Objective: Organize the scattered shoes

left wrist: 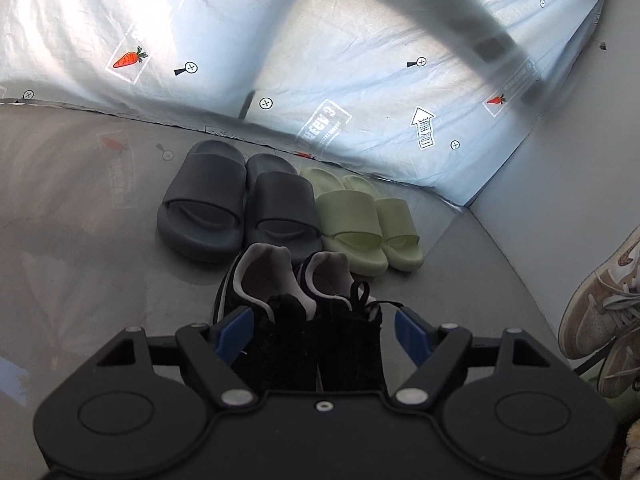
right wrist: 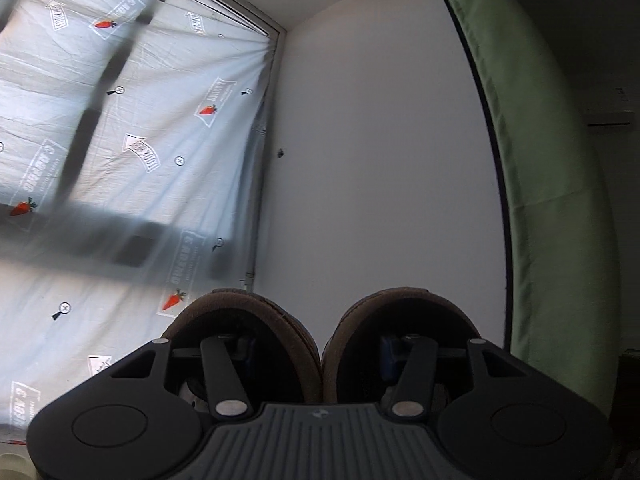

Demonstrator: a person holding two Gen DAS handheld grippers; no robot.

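Black sneakers [left wrist: 304, 320] are sitting between the blue pads of the left gripper [left wrist: 324, 330], whose jaws are standing wide; whether they are pressing, I cannot tell. Grey slides [left wrist: 240, 204] and green slides [left wrist: 368, 220] are lying at twelve o'clock beside the printed curtain [left wrist: 360, 80], tan sneakers [left wrist: 604, 320] at three. Brown shoes [right wrist: 320, 340] are being grasped by the right gripper [right wrist: 320, 354], one finger inside each, facing the white wall [right wrist: 380, 140].

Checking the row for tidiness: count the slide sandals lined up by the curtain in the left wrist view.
4. Two dark grey slides sit left, two pale green slides sit right, all side by side. More may be hidden outside the view.
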